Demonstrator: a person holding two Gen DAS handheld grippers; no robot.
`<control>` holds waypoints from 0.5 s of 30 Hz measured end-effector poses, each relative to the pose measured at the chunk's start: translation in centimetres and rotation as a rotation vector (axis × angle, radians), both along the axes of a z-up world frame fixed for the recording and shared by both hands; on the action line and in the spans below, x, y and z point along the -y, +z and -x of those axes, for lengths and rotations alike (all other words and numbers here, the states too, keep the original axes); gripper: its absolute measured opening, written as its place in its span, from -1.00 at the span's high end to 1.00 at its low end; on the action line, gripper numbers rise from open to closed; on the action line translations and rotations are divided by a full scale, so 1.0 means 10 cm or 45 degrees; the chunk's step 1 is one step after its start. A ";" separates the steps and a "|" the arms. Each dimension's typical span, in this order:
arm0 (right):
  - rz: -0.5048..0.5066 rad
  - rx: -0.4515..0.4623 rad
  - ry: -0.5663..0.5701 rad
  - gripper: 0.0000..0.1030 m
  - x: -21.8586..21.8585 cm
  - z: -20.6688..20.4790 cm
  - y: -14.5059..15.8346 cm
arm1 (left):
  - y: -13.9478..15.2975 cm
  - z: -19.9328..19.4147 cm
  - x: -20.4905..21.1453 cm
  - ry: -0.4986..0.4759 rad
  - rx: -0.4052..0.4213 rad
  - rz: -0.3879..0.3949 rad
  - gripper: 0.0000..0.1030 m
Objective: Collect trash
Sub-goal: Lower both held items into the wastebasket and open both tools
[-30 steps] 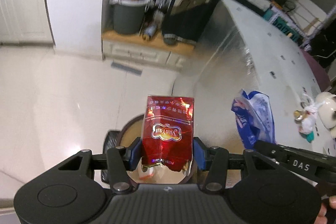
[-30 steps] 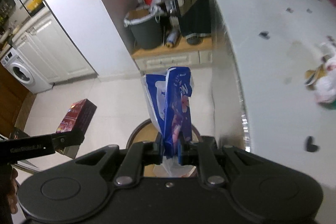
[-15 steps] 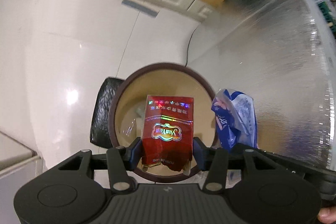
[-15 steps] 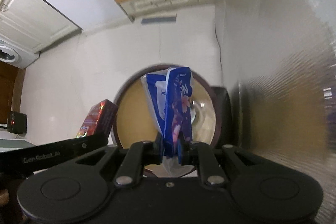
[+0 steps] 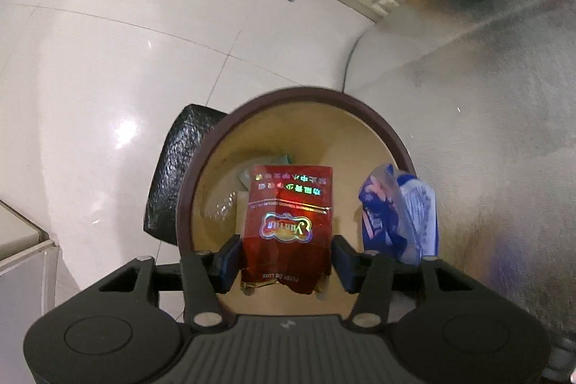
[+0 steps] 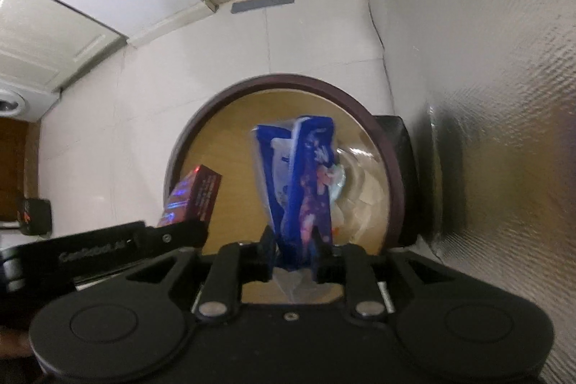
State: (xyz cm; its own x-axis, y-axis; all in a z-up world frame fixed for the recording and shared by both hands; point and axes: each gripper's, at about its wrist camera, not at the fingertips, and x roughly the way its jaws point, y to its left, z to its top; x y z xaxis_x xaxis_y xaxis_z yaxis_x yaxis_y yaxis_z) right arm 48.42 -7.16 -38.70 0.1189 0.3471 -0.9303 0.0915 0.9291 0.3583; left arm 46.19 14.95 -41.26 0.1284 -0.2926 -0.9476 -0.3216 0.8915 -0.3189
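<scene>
Both loads hang over the trash bin (image 5: pixel 374 123) mouth below: left gripper (image 5: pixel 286 258) clamped on red packet (image 5: pixel 288 222), right gripper (image 6: pixel 291 254) pinching blue wrapper (image 6: pixel 306 189); best to part each jaw fully, clear of the rim, so neither snags.
</scene>
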 end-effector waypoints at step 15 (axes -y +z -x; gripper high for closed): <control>0.076 -0.005 0.105 -0.35 -0.04 0.10 -0.05 | -0.08 0.12 -0.09 -0.122 -0.098 -0.141 -0.75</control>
